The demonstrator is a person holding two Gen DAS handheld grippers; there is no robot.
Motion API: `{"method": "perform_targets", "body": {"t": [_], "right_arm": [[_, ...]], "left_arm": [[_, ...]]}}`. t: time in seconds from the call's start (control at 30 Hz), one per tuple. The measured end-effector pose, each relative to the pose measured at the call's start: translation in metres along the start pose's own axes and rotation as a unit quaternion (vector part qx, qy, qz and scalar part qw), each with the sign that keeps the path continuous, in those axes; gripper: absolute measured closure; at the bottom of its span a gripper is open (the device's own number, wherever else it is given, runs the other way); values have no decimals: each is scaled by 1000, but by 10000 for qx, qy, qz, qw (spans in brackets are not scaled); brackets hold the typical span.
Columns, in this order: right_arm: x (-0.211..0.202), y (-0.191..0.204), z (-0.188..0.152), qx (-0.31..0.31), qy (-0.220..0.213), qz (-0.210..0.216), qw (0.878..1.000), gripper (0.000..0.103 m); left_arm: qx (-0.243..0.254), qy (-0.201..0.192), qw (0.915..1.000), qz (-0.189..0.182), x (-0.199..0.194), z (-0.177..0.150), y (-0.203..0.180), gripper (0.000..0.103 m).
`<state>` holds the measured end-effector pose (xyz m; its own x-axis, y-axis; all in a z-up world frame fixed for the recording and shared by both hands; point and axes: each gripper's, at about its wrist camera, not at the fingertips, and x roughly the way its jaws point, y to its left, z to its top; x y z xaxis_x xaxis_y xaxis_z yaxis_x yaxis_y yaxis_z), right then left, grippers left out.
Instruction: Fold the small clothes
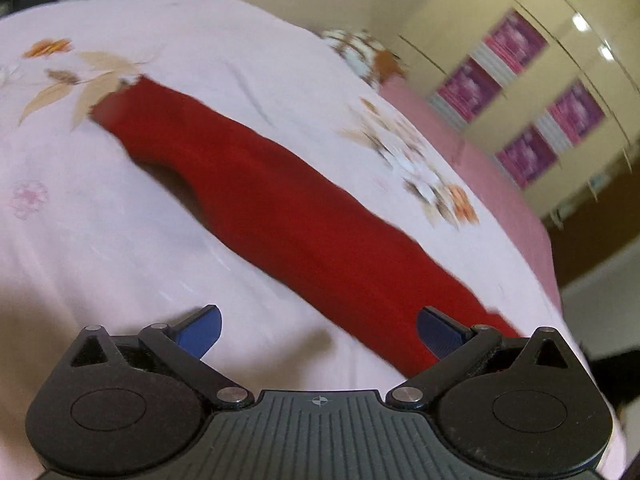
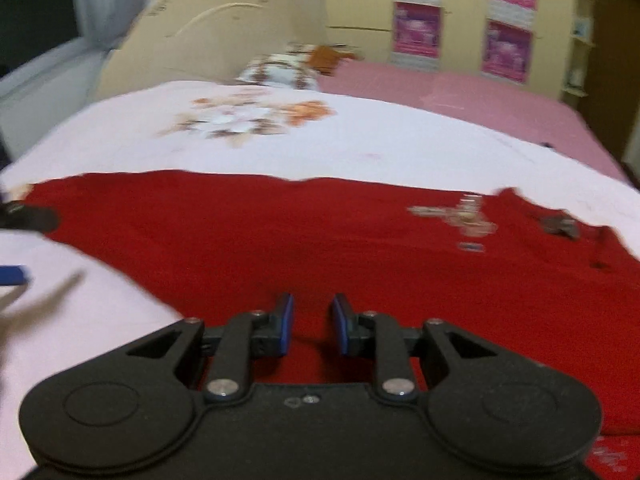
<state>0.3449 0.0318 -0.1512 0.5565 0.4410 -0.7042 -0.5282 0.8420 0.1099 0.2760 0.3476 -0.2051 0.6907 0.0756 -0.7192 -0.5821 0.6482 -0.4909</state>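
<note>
Shirt print (image 2: 460, 220) blurred, hem cut off

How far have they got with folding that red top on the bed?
Partly there, it seems. The red garment lies on the white floral bedsheet as a long narrow band, so one fold looks made. The left hand-held gripper is wide open and empty. The right hand-held gripper is nearly closed low over the cloth; whether it pinches fabric is unclear. Folding it shorter looks left.
</note>
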Motion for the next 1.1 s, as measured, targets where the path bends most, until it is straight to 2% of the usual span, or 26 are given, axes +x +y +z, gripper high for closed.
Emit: {"method": "perform_targets", "body": {"t": [0.1, 0.17, 0.2, 0.27, 0.3, 0.37, 0.43, 0.47, 0.6, 0.63, 0.67, 0.8, 0.9, 0.97, 1.03, 1.1], "right_arm": [[-13, -10, 1, 423, -118, 172, 9989, 80], [-23, -18, 1, 544, -205, 116, 9982, 80], [-27, -20, 0, 505, -230, 43, 9984, 80], [-32, -25, -3, 434, -233, -99, 9987, 78], [-33, -29, -5, 431, -199, -158, 9987, 78], [-32, -36, -9, 505, -141, -210, 9984, 78], [-32, -42, -11, 567, -102, -279, 9979, 78], [-31, -44, -11, 588, -105, -303, 9978, 78], [-34, -50, -11, 613, -160, -449, 9970, 79], [-36, -52, -11, 599, -179, -507, 9968, 79], [-38, -55, -11, 576, -205, -578, 9965, 79], [-44, -69, -15, 459, -212, -928, 9944, 79], [-47, -85, -21, 604, -150, -1026, 9928, 79], [-50, -94, -26, 686, -155, -1086, 9916, 79], [-55, -100, -29, 748, -173, -1133, 9906, 80], [-60, -106, -32, 816, -199, -1165, 9896, 80]], "left_arm": [[-529, -43, 9985, -128, 11, 13, 25, 1], [-792, -121, 9965, -247, 20, 20, 35, 10], [-838, -161, 9960, -267, 25, 23, 37, 18], [-998, -235, 9942, -337, 33, 29, 46, 44], [-1161, -284, 9921, -369, 39, 32, 53, 49], [-1475, -347, 9876, -420, 52, 38, 63, 72], [-1719, -400, 9835, -404, 64, 42, 73, 89], [-1786, -418, 9823, -385, 70, 44, 74, 93], [-1694, -587, 9833, -324, 82, 45, 63, 94], [-1626, -663, 9840, -312, 82, 45, 58, 99], [-1560, -732, 9845, -328, 77, 43, 55, 99], [-1122, -968, 9874, -554, 67, 50, 32, 99], [-465, -1066, 9895, -863, 55, 52, -1, 99], [26, -1056, 9873, -1189, 50, 48, -32, 99], [452, -934, 9821, -1574, 51, 40, -68, 99], [948, -753, 9729, -1971, 54, 25, -110, 99]]}}
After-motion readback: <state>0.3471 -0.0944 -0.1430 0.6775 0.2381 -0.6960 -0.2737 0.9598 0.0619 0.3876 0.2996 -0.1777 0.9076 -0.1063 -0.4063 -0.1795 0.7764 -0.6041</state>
